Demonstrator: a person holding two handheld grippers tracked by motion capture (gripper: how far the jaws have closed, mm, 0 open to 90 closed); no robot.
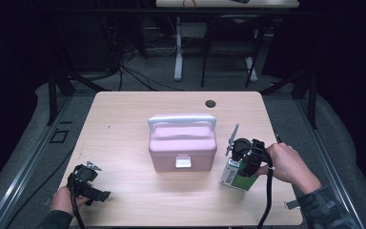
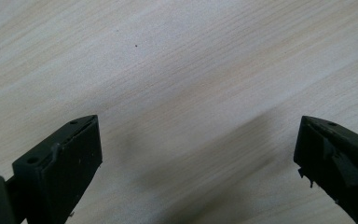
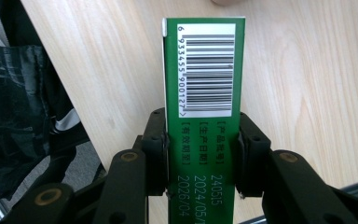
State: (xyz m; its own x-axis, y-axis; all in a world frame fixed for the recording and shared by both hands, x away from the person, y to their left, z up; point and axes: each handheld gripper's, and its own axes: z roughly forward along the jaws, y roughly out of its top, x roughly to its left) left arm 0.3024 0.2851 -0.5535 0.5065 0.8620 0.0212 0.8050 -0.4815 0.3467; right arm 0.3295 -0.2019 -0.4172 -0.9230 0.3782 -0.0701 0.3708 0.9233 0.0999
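At the bottom of the high view two hands come in over the pale wooden table point(image 1: 124, 200). In the lower left of the frame the left gripper point(image 1: 88, 183) rests near the table's front edge, its cable trailing off the bottom; in the left gripper view its jaws stand wide apart at the two lower corners with nothing but bare wood grain and their own soft shadow between them — it has hold of nothing. In the lower right of the high view the right hand point(image 1: 286, 162) holds the right gripper point(image 1: 245, 160), whose jaws are closed partway onto a green carton point(image 1: 238, 176) that sits tilted at the table's right side, right of the pink box and apart from it. The right gripper view shows the grip closely: the two black pads press on the opposite narrow sides of the green carton point(image 3: 203, 140), which runs up the middle of the frame with a white barcode label at its upper end and printed dates lower down, wood beneath it and a dark patterned sleeve at the left edge. Farther up, at the centre of the table, stands a pink box point(image 1: 182, 148) with a pale handle point(image 1: 182, 120) across its lid and a white latch on its front. Beyond it — near the far edge — is a dark round hole point(image 1: 210, 103) in the tabletop.
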